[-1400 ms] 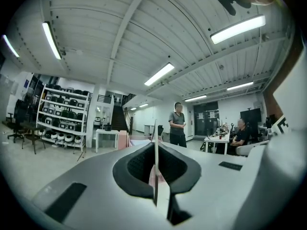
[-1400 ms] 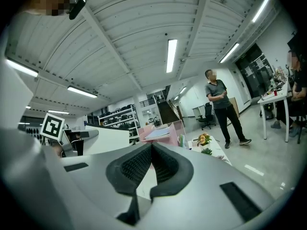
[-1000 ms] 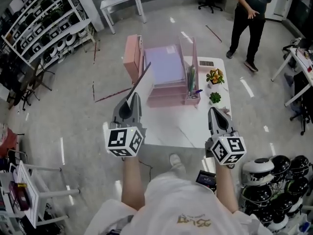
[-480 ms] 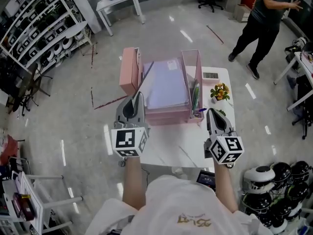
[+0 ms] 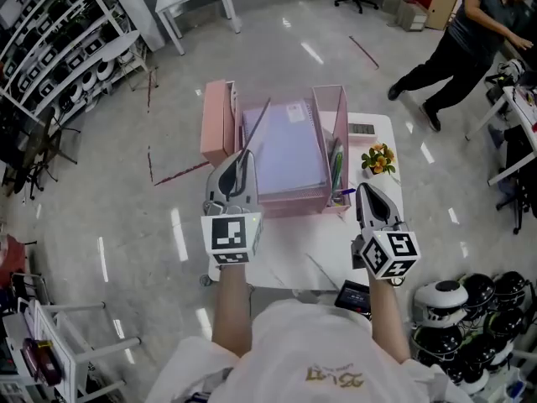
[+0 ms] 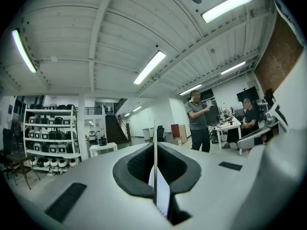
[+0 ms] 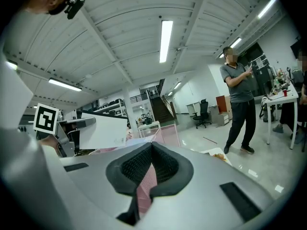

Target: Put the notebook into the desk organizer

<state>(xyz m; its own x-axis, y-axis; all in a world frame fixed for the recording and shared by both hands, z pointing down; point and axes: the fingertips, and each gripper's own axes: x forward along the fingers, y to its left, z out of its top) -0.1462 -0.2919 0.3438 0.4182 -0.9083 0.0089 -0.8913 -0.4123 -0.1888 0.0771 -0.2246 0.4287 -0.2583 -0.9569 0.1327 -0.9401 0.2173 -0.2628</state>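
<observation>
**Pink organizer dead ahead; notebook on edge in your left jaws**

Left gripper (image 5: pixel 242 158): jaws pressed together on the notebook (image 5: pixel 257 126). Your left gripper view shows the thin cover (image 6: pixel 155 169) running straight up between the pads. Held at a lower corner or edge; I can't tell which.

Right gripper (image 5: pixel 366 191): jaws together with nothing in them. It hangs over the white table (image 5: pixel 327 243), off the organizer's right front corner.

Notebook position: upright, in the air, edge-on from the head view. Its long axis runs away from you and leans slightly right. It sits about over the left divider of the desk organizer (image 5: pixel 295 201).

- Left of that divider: a pink box section (image 5: pixel 216 124).
- Right of it: the wide middle bay, where a lilac stack (image 5: pixel 289 145) lies flat.
- Narrow right bay: pens (image 5: pixel 336 164).

Key relation: the notebook's axis roughly matches the dividers, which also run away from you. Only your left gripper is in play. The free slot lies directly below and slightly ahead of it.

Judgement: you should need a small sideways correction, then a straight lowering. Whether the notebook's far end is over the middle bay or on the divider line can't be settled from these views.
</observation>
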